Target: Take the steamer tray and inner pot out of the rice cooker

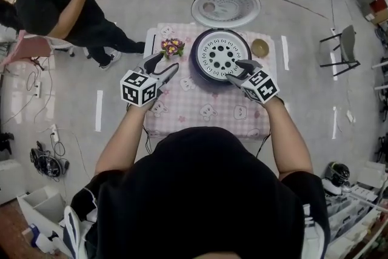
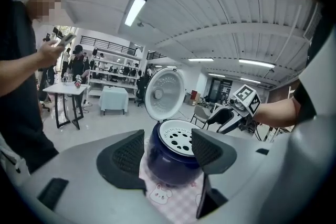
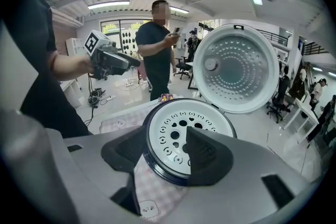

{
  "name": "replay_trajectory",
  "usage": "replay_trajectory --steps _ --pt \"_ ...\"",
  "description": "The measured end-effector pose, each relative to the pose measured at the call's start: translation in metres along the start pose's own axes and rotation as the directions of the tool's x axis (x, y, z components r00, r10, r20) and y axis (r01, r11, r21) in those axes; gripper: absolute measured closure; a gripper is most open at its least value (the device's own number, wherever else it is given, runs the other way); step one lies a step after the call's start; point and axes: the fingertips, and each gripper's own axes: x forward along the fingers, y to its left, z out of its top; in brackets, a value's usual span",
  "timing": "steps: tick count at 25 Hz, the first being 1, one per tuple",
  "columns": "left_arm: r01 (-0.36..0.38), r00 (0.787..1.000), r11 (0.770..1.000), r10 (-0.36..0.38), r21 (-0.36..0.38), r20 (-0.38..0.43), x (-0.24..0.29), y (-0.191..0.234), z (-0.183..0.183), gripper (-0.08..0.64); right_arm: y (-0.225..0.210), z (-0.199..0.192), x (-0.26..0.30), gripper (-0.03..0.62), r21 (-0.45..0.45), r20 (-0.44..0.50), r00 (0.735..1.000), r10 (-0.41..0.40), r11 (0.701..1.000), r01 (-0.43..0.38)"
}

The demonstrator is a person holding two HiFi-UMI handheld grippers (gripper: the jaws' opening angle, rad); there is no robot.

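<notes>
The dark blue rice cooker (image 1: 200, 67) stands at the back of the table with its lid (image 1: 225, 7) swung up. The white perforated steamer tray (image 1: 219, 53) sits in its mouth and hides the inner pot. My right gripper (image 1: 238, 71) is open at the cooker's near right rim. In the right gripper view one jaw lies over the steamer tray (image 3: 181, 128) and the other outside the rim, with the right gripper (image 3: 165, 148) pressing on nothing. My left gripper (image 1: 168, 67) is open and empty, short of the cooker's left side. The left gripper view frames the cooker (image 2: 170, 157) between the left gripper's (image 2: 167, 152) jaws.
The table wears a pink checked cloth (image 1: 200, 109). A small pot of flowers (image 1: 172, 47) stands left of the cooker and a round tan disc (image 1: 260, 47) right of it. A person (image 1: 60, 3) stands at the upper left, a chair (image 1: 344, 45) at the right.
</notes>
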Motion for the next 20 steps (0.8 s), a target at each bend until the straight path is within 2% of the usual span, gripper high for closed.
replay_trajectory --steps 4,9,14,20 --pt "-0.019 1.000 0.999 0.018 -0.031 -0.011 0.003 0.005 -0.010 0.270 0.005 -0.008 0.016 0.341 -0.054 -0.058 0.994 0.090 0.994 -0.093" --pt "-0.045 0.999 0.996 0.043 -0.075 -0.028 0.005 0.008 -0.024 0.272 0.018 -0.017 0.033 0.337 -0.159 -0.166 0.972 0.164 0.969 -0.191" --pt "-0.064 0.998 0.993 0.061 -0.095 -0.035 0.006 0.008 -0.030 0.270 0.036 -0.030 0.048 0.330 -0.238 -0.281 0.927 0.248 0.918 -0.318" --pt "-0.088 0.996 0.989 0.083 -0.117 -0.041 0.007 0.004 -0.038 0.270 0.042 -0.053 0.063 0.334 -0.331 -0.410 0.879 0.243 0.858 -0.392"
